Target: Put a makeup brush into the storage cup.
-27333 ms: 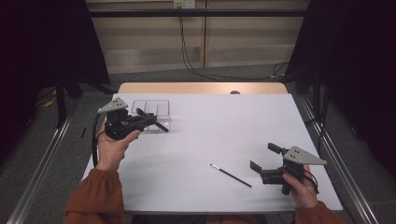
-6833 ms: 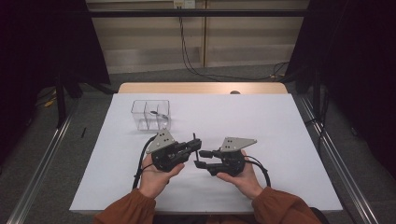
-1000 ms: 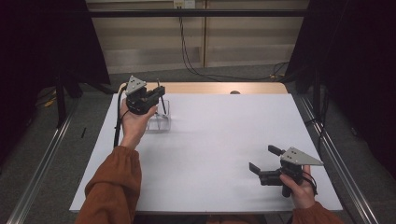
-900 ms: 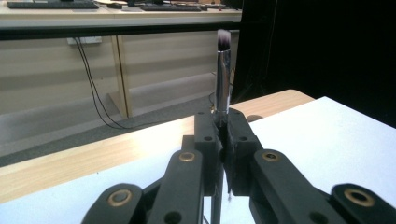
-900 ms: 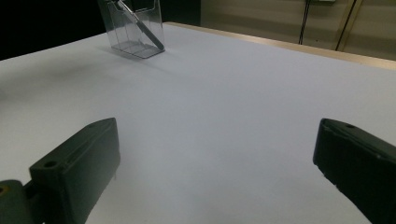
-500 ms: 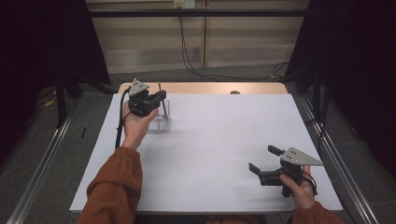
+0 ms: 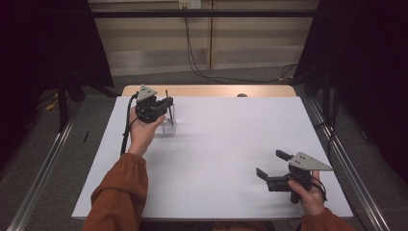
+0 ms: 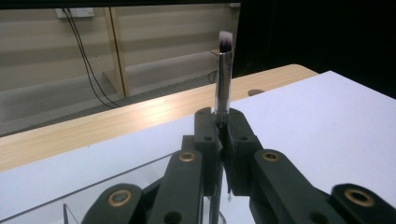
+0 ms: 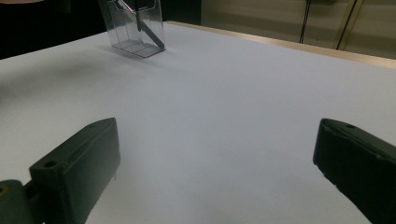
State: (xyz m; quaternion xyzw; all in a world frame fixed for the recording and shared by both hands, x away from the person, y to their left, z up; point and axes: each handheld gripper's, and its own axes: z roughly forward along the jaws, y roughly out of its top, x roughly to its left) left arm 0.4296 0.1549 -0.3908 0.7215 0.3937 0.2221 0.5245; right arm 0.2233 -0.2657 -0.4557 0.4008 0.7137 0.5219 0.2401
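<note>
At the far left corner of the white tabletop (image 7: 216, 144) stands a clear plastic organiser box with upright dividers (image 7: 168, 126), and everything here is placed in relation to it. Directly over the box, the left gripper (image 7: 166, 102) is held by a hand in a rust-orange sleeve (image 7: 118, 192) that reaches in from the near edge. Its jaws are pressed together on a thin makeup brush with a silver metal ferrule and dark-tipped bristles (image 8: 223, 74). In the left gripper view the brush stands upright, bristles at the top, its ferrule rising above the clamped jaws and its handle running down between them towards the clear wall of the box below. Whether the lower end of the brush touches the bottom of the box cannot be told.

Well apart from the box, near the opposite, near right corner of the tabletop, the right gripper (image 7: 272, 168) rests low over the white surface. Its jaws stand wide apart with nothing between them, and they point back across the tabletop towards the box. In the right gripper view the box (image 9: 135, 28) shows far off, with a dark slanted stick-like item leaning inside it.
</note>
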